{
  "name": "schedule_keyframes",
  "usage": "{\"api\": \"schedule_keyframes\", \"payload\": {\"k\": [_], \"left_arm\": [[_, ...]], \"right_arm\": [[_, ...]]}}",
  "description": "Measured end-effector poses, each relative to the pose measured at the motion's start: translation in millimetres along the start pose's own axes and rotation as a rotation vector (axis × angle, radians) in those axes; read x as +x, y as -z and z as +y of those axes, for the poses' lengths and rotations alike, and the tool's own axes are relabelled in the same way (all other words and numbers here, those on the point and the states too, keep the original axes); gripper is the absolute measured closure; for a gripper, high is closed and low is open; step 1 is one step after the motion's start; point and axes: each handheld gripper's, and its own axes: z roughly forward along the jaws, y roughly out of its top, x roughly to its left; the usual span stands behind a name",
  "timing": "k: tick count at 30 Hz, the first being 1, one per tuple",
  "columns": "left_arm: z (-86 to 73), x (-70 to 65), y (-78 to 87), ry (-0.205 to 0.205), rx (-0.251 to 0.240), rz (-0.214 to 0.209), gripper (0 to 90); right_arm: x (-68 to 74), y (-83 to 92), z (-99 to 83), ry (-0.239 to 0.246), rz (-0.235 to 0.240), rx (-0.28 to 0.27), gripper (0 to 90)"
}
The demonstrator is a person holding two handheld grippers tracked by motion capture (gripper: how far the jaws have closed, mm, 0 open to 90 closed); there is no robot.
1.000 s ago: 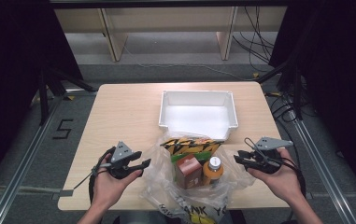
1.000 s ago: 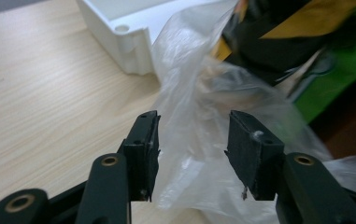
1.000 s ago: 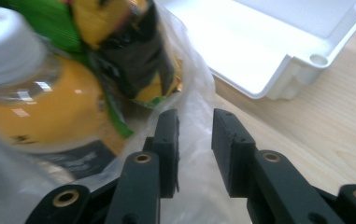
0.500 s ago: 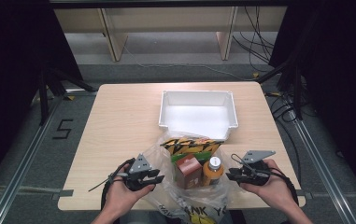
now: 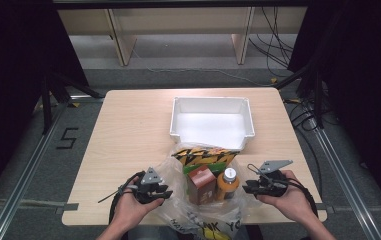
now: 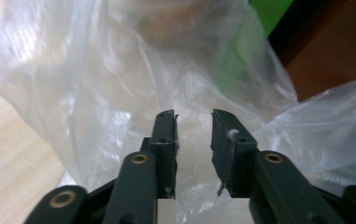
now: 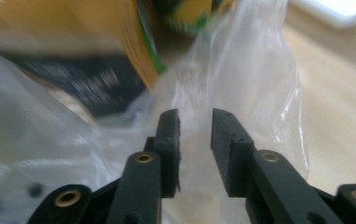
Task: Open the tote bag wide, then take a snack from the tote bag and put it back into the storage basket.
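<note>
Both hands sank; plastic bag (image 5: 198, 220) print reads "THANK YOU".

The bag (image 5: 198, 220) runs off the bottom edge of the high view, between the two forearms, so its lower part and most of its printed lettering are cut off. The film veils the lower halves of the box (image 5: 201, 184) and the bottle (image 5: 228, 184) inside it.

In the left gripper view, the shapes beyond the jaws are blurred through the film: a green patch (image 6: 269, 14) and a brown one (image 6: 334, 51) cannot be told apart as things.

In the right gripper view, everything ahead of the jaws is smeared: a yellow pack (image 7: 73, 23) and a dark label (image 7: 82, 84) cannot be read. Whether film lies pinched between either pair of jaws cannot be told.
</note>
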Motion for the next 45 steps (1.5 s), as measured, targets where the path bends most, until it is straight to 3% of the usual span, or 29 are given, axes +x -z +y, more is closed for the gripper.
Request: {"api": "schedule_keyframes", "payload": {"k": [2, 4, 5, 8, 9, 10, 11, 14, 15, 16, 17, 18, 19, 21, 22, 25, 26, 27, 35, 36, 37, 38, 40, 42, 44, 45], "left_arm": [[3.7, -0.4, 7.7, 0.008, -0.061, 0.01, 62.6], [6.7, 0.5, 15.6, 0.004, -0.095, 0.03, 58.4], [8.5, 0.6, 20.0, 0.002, -0.115, 0.045, 53.5], [12.6, 0.3, 31.2, 0.018, -0.164, 0.062, 49.4], [13.2, 0.2, 34.6, 0.024, -0.178, 0.063, 46.4], [13.6, 2.4, 37.6, -0.005, -0.171, 0.065, 46.4], [13.0, 0.7, 38.8, 0.031, -0.195, 0.069, 45.1], [11.1, 5.5, 44.9, 0.001, -0.188, 0.078, 42.9], [9.2, 4.2, 44.0, 0.038, -0.2, 0.076, 42.3], [8.3, 6.9, 45.2, 0.008, -0.183, 0.079, 41.9], [6.7, 5.4, 43.2, 0.048, -0.197, 0.072, 41.6], [5.8, 7.7, 43.9, 0.021, -0.178, 0.07, 41.2], [5.7, 8.5, 43.4, 0.009, -0.175, 0.076, 41.0], [5.1, 7.2, 41.2, 0.025, -0.185, 0.072, 40.8], [5.0, 6.7, 39.9, 0.03, -0.187, 0.064, 40.7], [5.9, 8.0, 40.6, -0.001, -0.17, 0.063, 40.4], [6.5, 7.7, 40.5, 0.005, -0.169, 0.063, 40.4], [6.5, 5.5, 38.3, 0.045, -0.19, 0.058, 40.3], [7.7, 7.6, 36.5, 0.011, -0.173, 0.052, 40.0], [7.9, 7.2, 36.9, 0.013, -0.171, 0.055, 39.9], [8.1, 4.7, 35.6, 0.055, -0.191, 0.044, 39.8], [8.8, 5.6, 36.3, 0.034, -0.19, 0.047, 39.8], [9.0, 5.0, 36.0, 0.032, -0.186, 0.048, 39.7], [9.4, 5.0, 35.8, 0.019, -0.182, 0.048, 39.6], [10.2, 2.5, 34.5, 0.055, -0.191, 0.045, 39.5], [10.9, 3.0, 34.3, 0.054, -0.189, 0.041, 39.5]], "right_arm": [[0.4, 10.7, 7.1, 0.02, -0.029, -0.055, 67.1], [1.0, 27.5, 16.2, 0.046, -0.019, -0.076, 64.1], [1.8, 38.2, 24.2, 0.055, -0.035, -0.114, 60.3], [3.2, 45.9, 33.2, 0.04, -0.048, -0.14, 57.1], [1.6, 49.3, 41.9, 0.042, -0.075, -0.168, 55.0], [1.6, 49.3, 41.9, 0.042, -0.075, -0.168, 55.0], [-1.6, 50.8, 44.2, 0.081, -0.081, -0.182, 53.8], [-3.1, 57.0, 53.4, 0.076, -0.063, -0.2, 50.0], [-4.9, 58.4, 56.5, 0.086, -0.067, -0.214, 49.1], [-4.7, 60.2, 59.3, 0.072, -0.071, -0.233, 48.5], [-5.2, 63.3, 61.7, 0.067, -0.075, -0.234, 48.4], [-6.4, 65.5, 64.5, 0.077, -0.061, -0.253, 48.1], [-8.8, 66.9, 67.0, 0.11, -0.077, -0.267, 47.7], [-6.0, 68.9, 72.1, 0.088, -0.059, -0.264, 46.9], [-7.7, 69.7, 74.4, 0.11, -0.058, -0.263, 46.3], [-3.4, 67.1, 81.1, 0.131, -0.04, -0.258, 45.1], [-1.7, 66.8, 83.0, 0.133, -0.032, -0.259, 44.8], [-0.1, 66.3, 85.2, 0.152, -0.037, -0.252, 44.6], [4.5, 66.1, 96.4, 0.182, -0.018, -0.278, 43.6], [4.7, 66.9, 97.5, 0.191, -0.012, -0.266, 43.6], [6.5, 66.5, 98.2, 0.178, -0.009, -0.268, 43.5], [6.8, 65.9, 99.9, 0.189, -0.011, -0.275, 43.5], [9.6, 65.4, 102.4, 0.195, -0.002, -0.273, 43.5], [12.7, 63.3, 105.2, 0.221, 0.015, -0.268, 43.5], [15.7, 58.8, 108.4, 0.244, 0.03, -0.27, 43.3], [17.1, 54.8, 111.3, 0.266, 0.035, -0.257, 43.3]]}}
